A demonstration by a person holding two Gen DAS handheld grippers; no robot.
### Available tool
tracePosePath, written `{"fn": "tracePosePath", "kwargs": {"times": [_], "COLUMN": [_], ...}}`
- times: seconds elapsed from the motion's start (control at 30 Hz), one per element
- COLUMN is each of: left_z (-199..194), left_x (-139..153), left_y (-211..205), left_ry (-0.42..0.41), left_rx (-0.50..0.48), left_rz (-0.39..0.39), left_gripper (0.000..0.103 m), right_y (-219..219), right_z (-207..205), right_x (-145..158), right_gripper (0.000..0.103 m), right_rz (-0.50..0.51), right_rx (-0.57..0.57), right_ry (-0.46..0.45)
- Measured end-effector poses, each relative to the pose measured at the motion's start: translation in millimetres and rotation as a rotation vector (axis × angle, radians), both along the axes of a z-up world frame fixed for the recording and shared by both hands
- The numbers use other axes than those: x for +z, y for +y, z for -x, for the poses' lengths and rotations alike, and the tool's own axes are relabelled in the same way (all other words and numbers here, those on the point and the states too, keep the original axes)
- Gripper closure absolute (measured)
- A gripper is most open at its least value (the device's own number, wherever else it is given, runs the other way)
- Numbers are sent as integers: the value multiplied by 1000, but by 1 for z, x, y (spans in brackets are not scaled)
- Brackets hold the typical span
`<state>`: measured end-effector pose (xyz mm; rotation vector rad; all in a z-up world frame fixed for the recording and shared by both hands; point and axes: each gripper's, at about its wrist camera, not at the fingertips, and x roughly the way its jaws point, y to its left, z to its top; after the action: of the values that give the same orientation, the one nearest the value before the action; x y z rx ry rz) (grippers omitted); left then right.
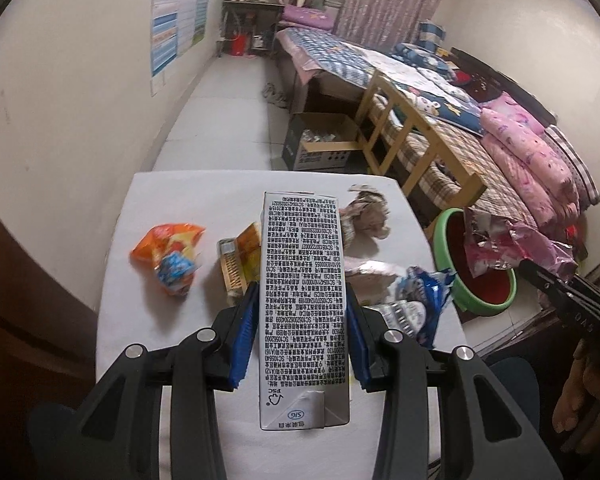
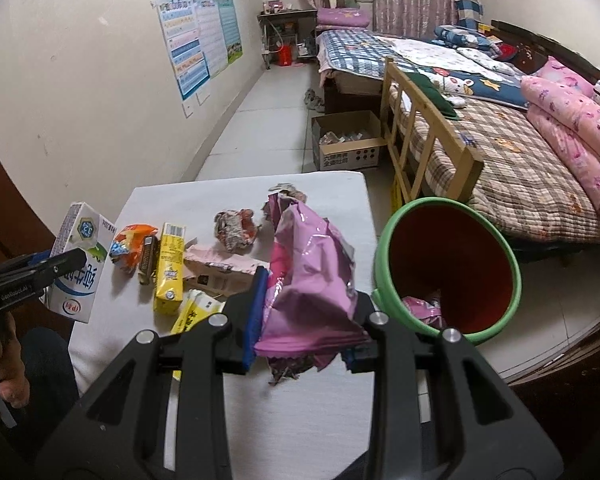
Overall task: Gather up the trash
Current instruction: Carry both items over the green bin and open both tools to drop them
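At centre frame of the right wrist view, the right gripper [image 2: 306, 316] is clamped on a crumpled pink wrapper [image 2: 308, 268], and the green bin [image 2: 384, 248] stands just to its right, mouth tilted toward the camera with pink scrap already inside. That makes the right hand the nearer one; a short carry rightward should, I judge, put the wrapper over the opening. The left gripper [image 1: 302, 336] pinches a milk carton [image 1: 302, 280] across its narrow sides, long axis pointing away along the fingers, held above the table [image 1: 160, 200]. More litter lies on the table, toward mid-frame.
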<state>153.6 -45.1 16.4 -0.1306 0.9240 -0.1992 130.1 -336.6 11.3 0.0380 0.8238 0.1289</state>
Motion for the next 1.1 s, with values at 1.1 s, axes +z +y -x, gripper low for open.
{"fn": "tracePosePath", "kwargs": {"times": [1.1], "left_z": [-118], "left_x": [-10], "left_y": [-275], "left_ry": [82], "left_rx": [-438], "left_rz": [124], "left_gripper": [66], "right_y": [-198], "right_z": [-49], "right_x": [-22], "right_gripper": [72], "right_rz": [-4], "right_rx": [-306], "right_ry": [60]}}
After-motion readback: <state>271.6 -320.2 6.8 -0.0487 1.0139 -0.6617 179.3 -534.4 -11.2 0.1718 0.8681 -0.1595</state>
